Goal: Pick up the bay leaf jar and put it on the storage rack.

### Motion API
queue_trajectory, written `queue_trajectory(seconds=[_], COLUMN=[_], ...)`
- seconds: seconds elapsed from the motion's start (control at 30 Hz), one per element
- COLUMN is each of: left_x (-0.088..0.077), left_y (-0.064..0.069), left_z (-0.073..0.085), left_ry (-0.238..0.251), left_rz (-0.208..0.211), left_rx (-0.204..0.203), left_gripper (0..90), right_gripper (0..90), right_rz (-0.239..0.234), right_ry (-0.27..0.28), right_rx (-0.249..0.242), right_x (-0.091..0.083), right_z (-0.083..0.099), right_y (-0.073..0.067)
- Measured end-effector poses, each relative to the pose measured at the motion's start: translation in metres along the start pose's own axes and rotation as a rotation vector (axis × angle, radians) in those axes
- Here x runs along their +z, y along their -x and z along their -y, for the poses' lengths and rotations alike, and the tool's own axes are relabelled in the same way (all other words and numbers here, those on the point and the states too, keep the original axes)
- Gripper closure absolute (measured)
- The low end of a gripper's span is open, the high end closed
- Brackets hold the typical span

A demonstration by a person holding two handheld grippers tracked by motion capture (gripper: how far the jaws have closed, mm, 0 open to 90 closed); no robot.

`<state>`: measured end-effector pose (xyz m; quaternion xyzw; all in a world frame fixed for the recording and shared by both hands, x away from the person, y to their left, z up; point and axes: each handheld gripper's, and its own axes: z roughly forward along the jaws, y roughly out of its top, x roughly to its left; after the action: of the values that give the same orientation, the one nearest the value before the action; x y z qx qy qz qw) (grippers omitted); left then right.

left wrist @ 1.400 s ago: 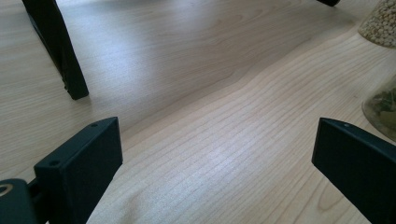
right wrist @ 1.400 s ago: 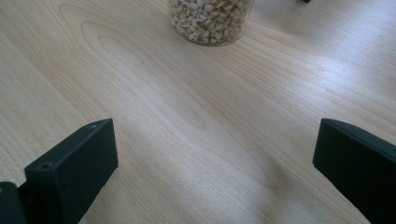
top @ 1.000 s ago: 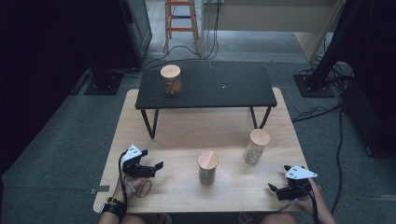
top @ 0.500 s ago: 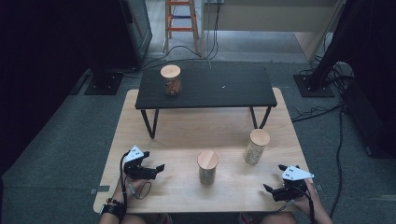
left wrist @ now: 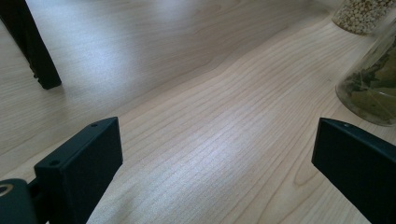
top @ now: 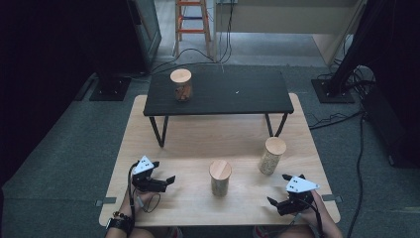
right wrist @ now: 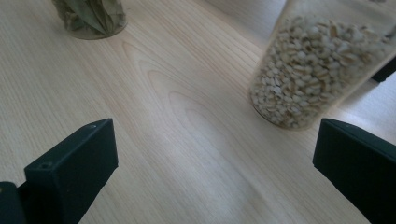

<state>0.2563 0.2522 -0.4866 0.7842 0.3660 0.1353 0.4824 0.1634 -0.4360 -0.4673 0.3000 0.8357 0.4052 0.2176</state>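
The grain jar [right wrist: 315,70] stands upright on the wooden table [top: 198,144], right of the leaf jar [top: 220,177] and apart from it, and the right gripper [top: 281,194], its jaws spread wide and holding nothing, sits low near the table's front right corner with that jar nearest ahead. The left gripper [top: 168,181] is just as wide and empty, near the front left, with the leaf jar off to its right in its own view. Both jars are tall, narrow and clear-walled (likely glass, with flat wooden lids), so the main risk I judge is a tip: a jaw nudging the wall on the way in, or a grip taken too high or off-centre, could topple a jar or let it slip. A third jar [top: 181,85] stands on the black bench [top: 237,94] behind, well apart. No label, brand or writing can be read on any jar or gripper.
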Motion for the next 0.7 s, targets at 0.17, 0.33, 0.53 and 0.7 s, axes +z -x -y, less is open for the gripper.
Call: queue_trajectory(seconds=[0.17,0.33,0.53,0.7], left_x=[-0.001,-0.003,-0.003,-0.004], left_y=[-0.001,0.004,0.005,0.002], left_z=[0.001,0.005,0.006,0.008], left_ry=[0.006,0.027,0.032,0.045], left_rz=[-0.001,-0.034,-0.031,-0.023], left_rx=[-0.008,-0.021,-0.005,-0.019], left_gripper=[2.0,1.9,1.9,1.9], right_gripper=[0.0,0.0,0.0,0.0], right_rz=[-0.016,-0.026,-0.034,-0.048], right_ry=[0.004,0.004,0.005,-0.013], right_rx=[-0.013,-0.01,-0.016,-0.044], right_x=[0.003,0.01,0.016,0.025], right_z=[-0.007,-0.01,-0.017,-0.024], right_y=[-0.006,-0.008,-0.011,-0.017])
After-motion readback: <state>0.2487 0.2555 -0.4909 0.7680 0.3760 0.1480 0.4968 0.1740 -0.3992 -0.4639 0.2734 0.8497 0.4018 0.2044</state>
